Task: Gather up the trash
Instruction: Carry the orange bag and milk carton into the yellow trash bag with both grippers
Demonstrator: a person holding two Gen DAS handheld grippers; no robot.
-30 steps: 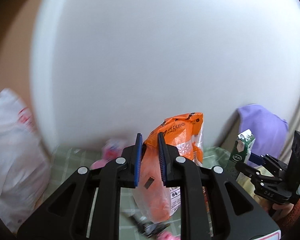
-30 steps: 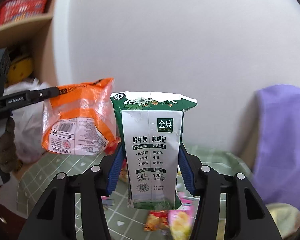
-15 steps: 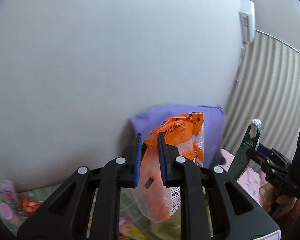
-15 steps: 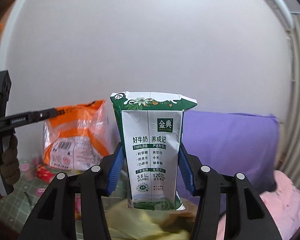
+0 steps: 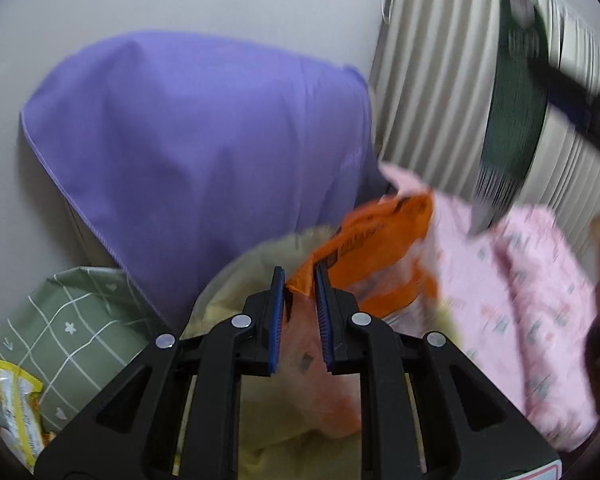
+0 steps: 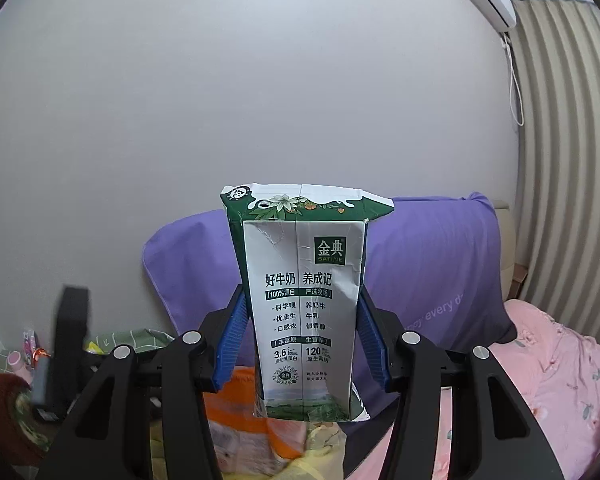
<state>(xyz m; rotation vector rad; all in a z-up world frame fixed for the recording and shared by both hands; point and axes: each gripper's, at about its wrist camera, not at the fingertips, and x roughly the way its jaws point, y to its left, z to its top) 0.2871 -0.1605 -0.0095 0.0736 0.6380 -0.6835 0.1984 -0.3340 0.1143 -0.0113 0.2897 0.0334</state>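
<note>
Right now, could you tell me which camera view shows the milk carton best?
The right wrist view: the milk carton stands upright, sharp, label forward, clamped in the right gripper. The left wrist view shows the carton only as a dark green blur at the upper right.

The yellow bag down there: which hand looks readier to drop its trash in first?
Probably the left: the left gripper holds the orange wrapper right over the yellow bag, while the right gripper holds the milk carton higher.
</note>
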